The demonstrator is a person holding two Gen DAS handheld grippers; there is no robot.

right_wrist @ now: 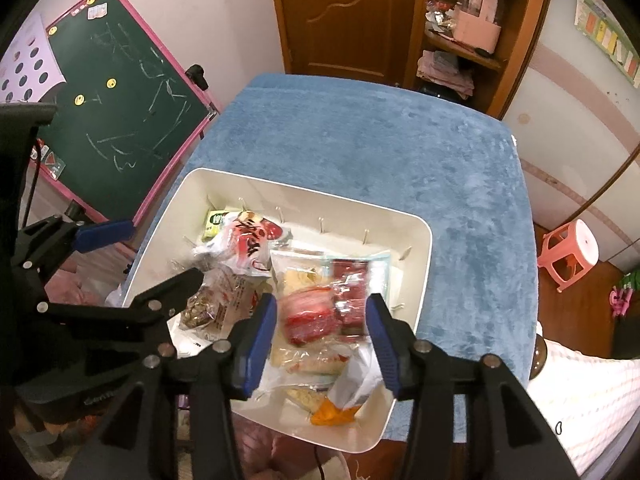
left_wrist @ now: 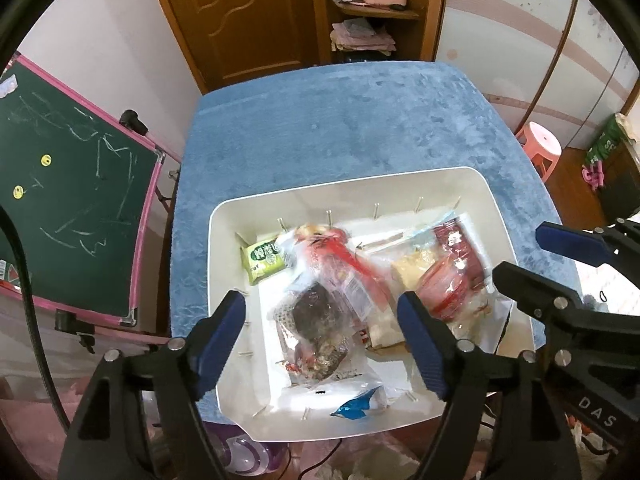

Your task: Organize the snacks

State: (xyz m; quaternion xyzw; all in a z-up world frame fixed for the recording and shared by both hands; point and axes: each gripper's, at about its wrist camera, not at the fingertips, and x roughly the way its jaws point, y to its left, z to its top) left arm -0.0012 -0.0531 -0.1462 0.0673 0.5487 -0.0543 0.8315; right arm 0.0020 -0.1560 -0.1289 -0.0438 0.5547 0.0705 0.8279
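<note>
bin: white, sitting on the blue table, stuffed with snack bags
left hand-held gripper: released, over the bags, gripping nothing
right hand-held gripper: released too, nothing pinched

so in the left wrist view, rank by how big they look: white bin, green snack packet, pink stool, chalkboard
1. white bin
2. chalkboard, similar in extent to the bin, so that order is unsure
3. pink stool, farther away
4. green snack packet
</note>
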